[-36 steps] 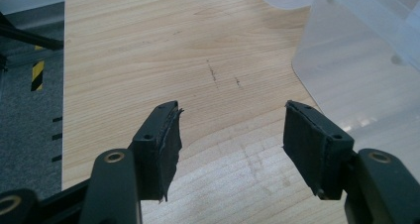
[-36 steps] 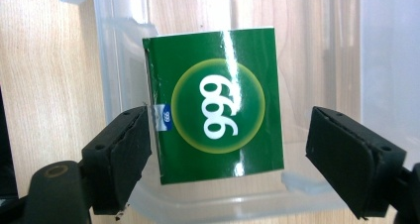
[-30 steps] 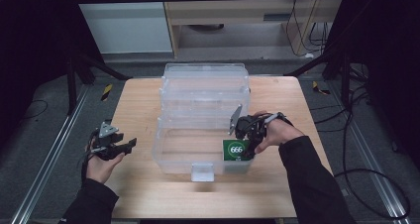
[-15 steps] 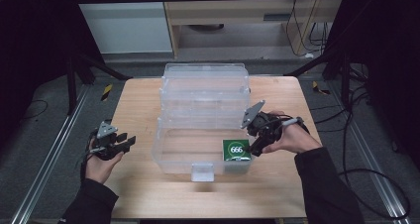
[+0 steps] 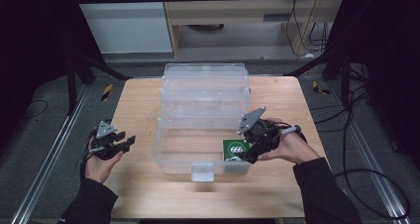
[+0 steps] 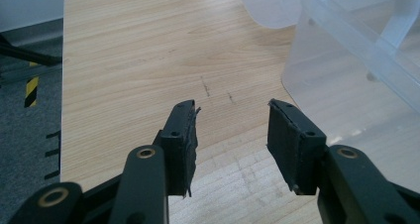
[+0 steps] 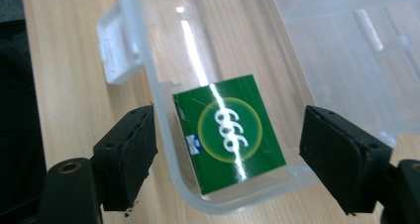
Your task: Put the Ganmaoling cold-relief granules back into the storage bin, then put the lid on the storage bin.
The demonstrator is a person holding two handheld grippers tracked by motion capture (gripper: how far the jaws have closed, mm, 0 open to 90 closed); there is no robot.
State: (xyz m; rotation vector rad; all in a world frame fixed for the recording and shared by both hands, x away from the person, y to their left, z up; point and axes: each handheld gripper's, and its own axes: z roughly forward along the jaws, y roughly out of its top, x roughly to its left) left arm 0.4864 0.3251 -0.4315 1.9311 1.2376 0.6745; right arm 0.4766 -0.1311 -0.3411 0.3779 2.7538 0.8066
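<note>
At the left edge of the wooden table (image 5: pixel 138 110) the person's left hand (image 5: pixel 99 164) holds the left gripper (image 5: pixel 120 143) low over bare wood, well apart from the clear plastic box (image 5: pixel 163 149) to its right. Its jaws stand partly apart with nothing between them, and they have just been opening a little after closing in. In the left gripper view only table grain shows in the gap, with the box wall off to the right.

The box sits in the middle of the table, lid (image 5: pixel 205 87) thrown back behind it, white latch (image 5: pixel 202 171) at the near wall. Inside, in the near right corner, lies a small green packet (image 5: pixel 235 148) marked 666, flat on the floor of the box.

On the right, the right gripper (image 5: pixel 243 157) hangs just above that corner, held by the right hand (image 5: pixel 287 147). Its jaws are wide apart and grip nothing; in the right gripper view the packet (image 7: pixel 229 140) lies below the gap, one jaw outside the box wall, neither pad touching it
</note>
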